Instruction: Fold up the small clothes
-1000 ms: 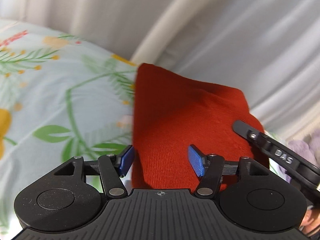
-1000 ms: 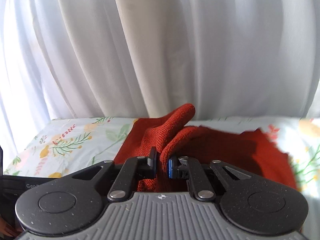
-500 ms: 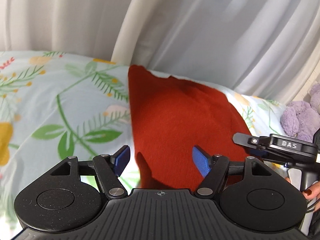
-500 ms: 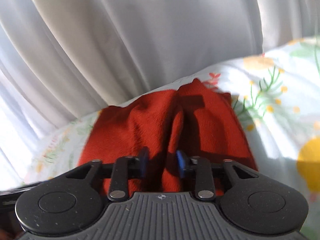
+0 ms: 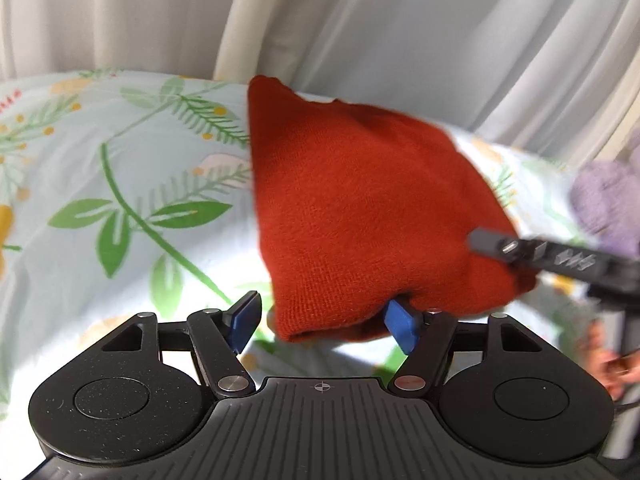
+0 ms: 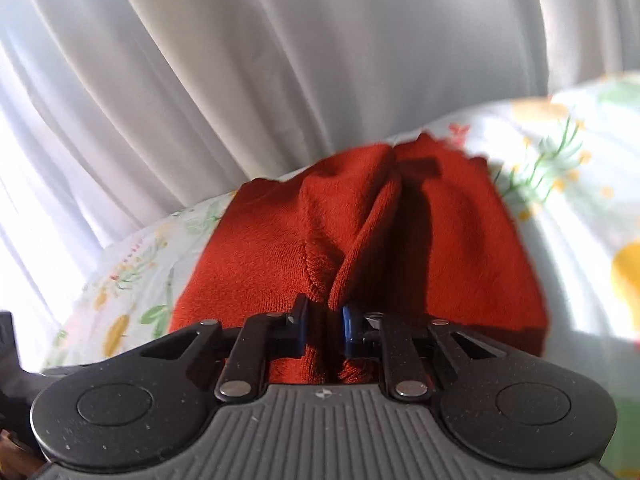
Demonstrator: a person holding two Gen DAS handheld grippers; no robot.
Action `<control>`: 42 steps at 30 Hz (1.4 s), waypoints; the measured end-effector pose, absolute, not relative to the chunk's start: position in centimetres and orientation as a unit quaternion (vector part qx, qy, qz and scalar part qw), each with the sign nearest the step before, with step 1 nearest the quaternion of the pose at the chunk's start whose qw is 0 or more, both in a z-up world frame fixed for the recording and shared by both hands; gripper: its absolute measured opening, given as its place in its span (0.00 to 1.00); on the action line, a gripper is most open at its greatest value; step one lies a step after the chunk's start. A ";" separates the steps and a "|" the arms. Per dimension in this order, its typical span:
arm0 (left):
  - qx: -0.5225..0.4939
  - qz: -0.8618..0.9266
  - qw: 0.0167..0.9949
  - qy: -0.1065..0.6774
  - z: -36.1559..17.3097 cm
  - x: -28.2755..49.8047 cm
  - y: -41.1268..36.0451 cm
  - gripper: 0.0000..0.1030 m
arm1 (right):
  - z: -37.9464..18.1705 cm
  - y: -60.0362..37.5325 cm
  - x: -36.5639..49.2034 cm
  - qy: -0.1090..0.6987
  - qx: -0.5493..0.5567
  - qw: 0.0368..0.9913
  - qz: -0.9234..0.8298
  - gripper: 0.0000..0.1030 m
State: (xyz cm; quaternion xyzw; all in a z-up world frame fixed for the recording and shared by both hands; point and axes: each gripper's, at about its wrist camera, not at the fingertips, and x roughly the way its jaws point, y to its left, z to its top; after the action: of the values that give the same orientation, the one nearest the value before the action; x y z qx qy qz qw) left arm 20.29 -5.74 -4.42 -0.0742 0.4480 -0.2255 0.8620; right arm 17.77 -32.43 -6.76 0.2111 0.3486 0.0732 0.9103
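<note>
A red knitted garment (image 5: 360,216) lies on a bed sheet (image 5: 120,184) with green leaves and yellow flowers, in front of white curtains (image 6: 280,60). The left gripper (image 5: 324,320) has its blue fingers spread wide around the near edge of the garment. The right gripper (image 6: 323,322) is closing, and its jaws pinch a raised fold of the red cloth.

Knit (image 5: 360,216) is plain rust-red. Sheet (image 5: 120,184) is pale blue w/ green leaves, yellow and red flowers; curtain (image 5: 400,20) white. Toy (image 5: 608,204) lilac, pads (image 5: 402,326) blue.
</note>
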 end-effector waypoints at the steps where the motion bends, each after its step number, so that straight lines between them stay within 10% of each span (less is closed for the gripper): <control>1: -0.087 -0.237 0.859 0.446 -4.3 20.4 -5.5 0.72 | -7.0 -32.7 17.9 0.354 0.202 0.911 0.064 0.14; 8: -0.069 -0.231 0.861 0.447 -5.0 20.7 -6.5 0.73 | -7.7 -36.5 21.6 0.363 0.307 0.874 0.095 0.56; 10: -0.055 -0.229 0.863 0.447 -5.3 20.5 -6.9 0.73 | -8.5 -36.9 23.8 0.372 0.332 0.861 0.096 0.54; 13: -0.037 -0.217 0.865 0.451 -5.6 20.5 -7.3 0.74 | -8.5 -36.0 25.6 0.373 0.309 0.870 0.093 0.13; 17: -0.024 -0.204 0.874 0.441 -5.4 20.2 -7.7 0.75 | -4.6 -32.6 24.9 0.335 0.127 0.932 0.057 0.09; 27: -0.042 -0.173 0.875 0.449 -5.4 20.7 -8.6 0.75 | -6.1 -35.4 25.1 0.359 0.068 0.931 -0.019 0.11; 34: -0.058 -0.162 0.874 0.455 -5.8 20.9 -8.7 0.75 | -4.5 -39.7 18.2 0.337 0.189 0.922 -0.012 0.51; 42: -0.044 -0.139 0.879 0.454 -6.0 21.5 -10.1 0.73 | -8.1 -39.8 12.4 0.346 0.362 0.865 0.038 0.50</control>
State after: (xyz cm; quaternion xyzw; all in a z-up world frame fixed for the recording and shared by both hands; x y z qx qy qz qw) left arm 21.46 -10.15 -6.02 -0.0436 0.4535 -0.1390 0.8793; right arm 12.45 -39.82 -8.13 0.3616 0.3461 0.0379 0.8649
